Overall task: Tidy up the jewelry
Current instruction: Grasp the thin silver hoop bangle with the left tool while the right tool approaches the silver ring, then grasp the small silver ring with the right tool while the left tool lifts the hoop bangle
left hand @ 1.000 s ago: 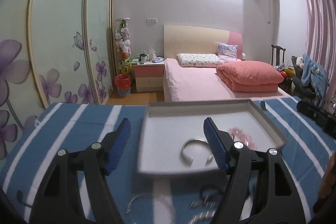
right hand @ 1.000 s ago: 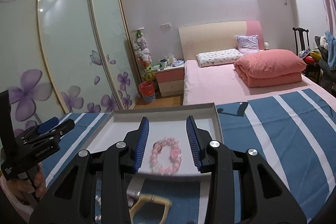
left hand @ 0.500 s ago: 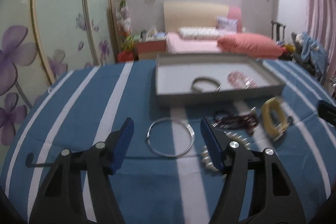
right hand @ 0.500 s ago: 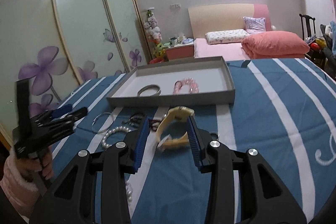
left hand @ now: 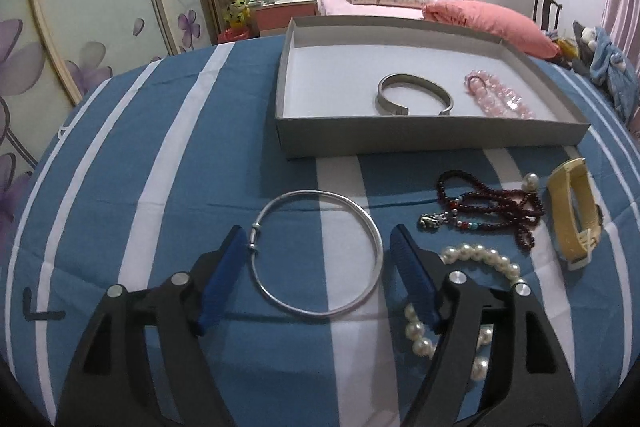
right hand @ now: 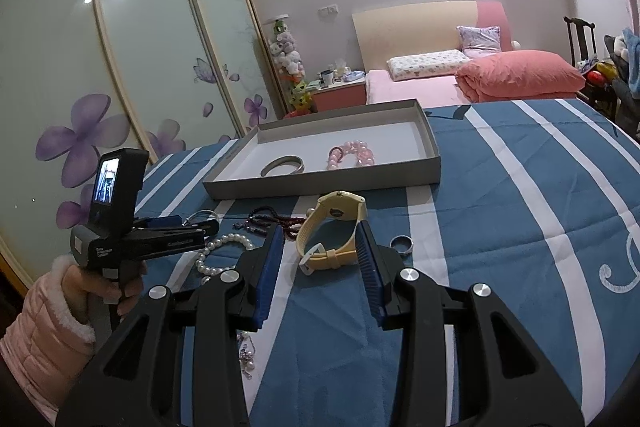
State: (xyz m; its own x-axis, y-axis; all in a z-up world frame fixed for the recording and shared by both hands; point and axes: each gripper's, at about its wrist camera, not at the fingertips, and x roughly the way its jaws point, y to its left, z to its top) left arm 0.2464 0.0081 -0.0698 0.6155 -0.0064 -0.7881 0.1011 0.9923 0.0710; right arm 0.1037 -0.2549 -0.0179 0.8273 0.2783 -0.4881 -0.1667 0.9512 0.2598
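Silver bangle (left hand: 318, 253), a thin round wire hoop with a small clasp bead, lay flat on the blue-and-white striped cloth (left hand: 160, 155), in front of the grey tray (left hand: 432, 137). A second ago the left wrist view showed the tray between the fingers and the bedroom beyond; the view had since tipped downward so that the bangle sat between them. Left gripper (left hand: 318, 247) stood spread, jaws opening, blue ribbed pads either side of the bangle without pressing it.

Inside the shallow rectangular cardboard tray: a flat metal cuff (left hand: 414, 94) with an open gap, and a pink glossy bead bracelet (left hand: 498, 98) just beside it. Both unchanged.

On the cloth to the right of the bangle: dark red bead strand with a small metal charm (left hand: 492, 207), white pearl bracelet (left hand: 460, 291) partly under the right-hand finger, and a yellow rubbery watch (left hand: 574, 213).

Right gripper (right hand: 320, 235) was part-spread, pads flanking the watch; contact could not be told. A second ago the pink bracelet lay between those pads. A small metal ring (right hand: 402, 243) lay just beside the watch.
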